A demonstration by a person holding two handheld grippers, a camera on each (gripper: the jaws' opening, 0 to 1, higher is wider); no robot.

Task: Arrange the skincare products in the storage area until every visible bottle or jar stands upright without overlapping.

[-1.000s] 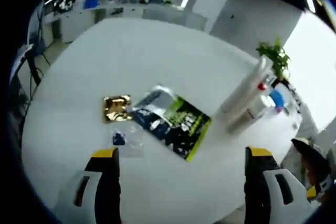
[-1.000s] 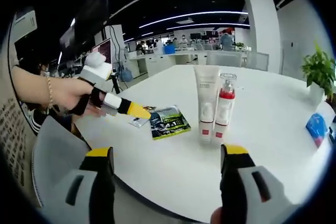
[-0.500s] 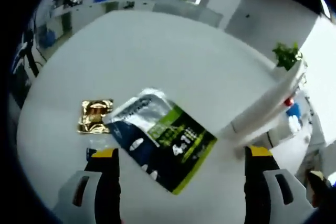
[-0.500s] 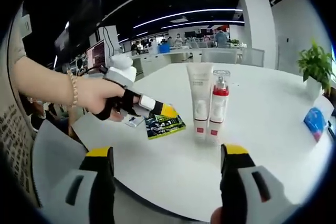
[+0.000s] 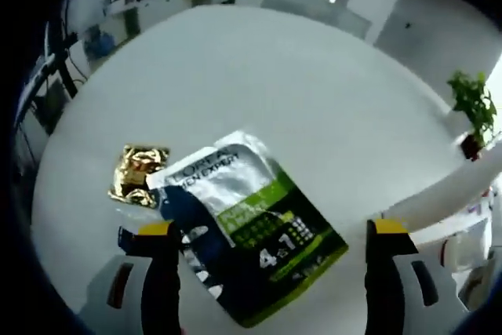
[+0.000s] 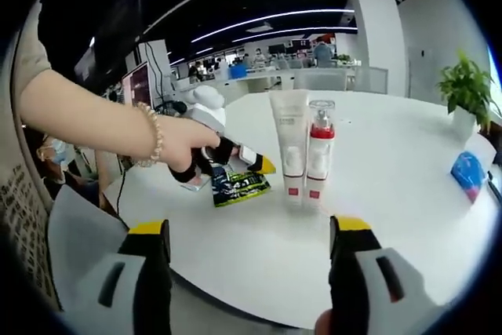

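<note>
A white tube point(image 6: 289, 147) and a clear pump bottle with a red collar point(image 6: 318, 154) stand upright side by side on the white table point(image 6: 376, 217). A green, silver and blue sachet point(image 5: 243, 233) lies flat, with a gold sachet point(image 5: 137, 174) beside it. My left gripper point(image 5: 272, 229) hovers open right over the green sachet, whose lower part lies between the jaws. In the right gripper view a hand holds that left gripper point(image 6: 263, 164) over the sachet point(image 6: 239, 186). My right gripper point(image 6: 251, 227) stands open near the table's front edge, holding nothing.
A blue packet point(image 6: 468, 170) lies at the table's right side, and a potted plant point(image 6: 463, 84) stands behind it. The tube point(image 5: 447, 202) crosses the right of the left gripper view. Desks and people fill the room behind.
My left gripper has moved down and closer to the green sachet, which now looks larger between its jaws. My right gripper has barely moved.
</note>
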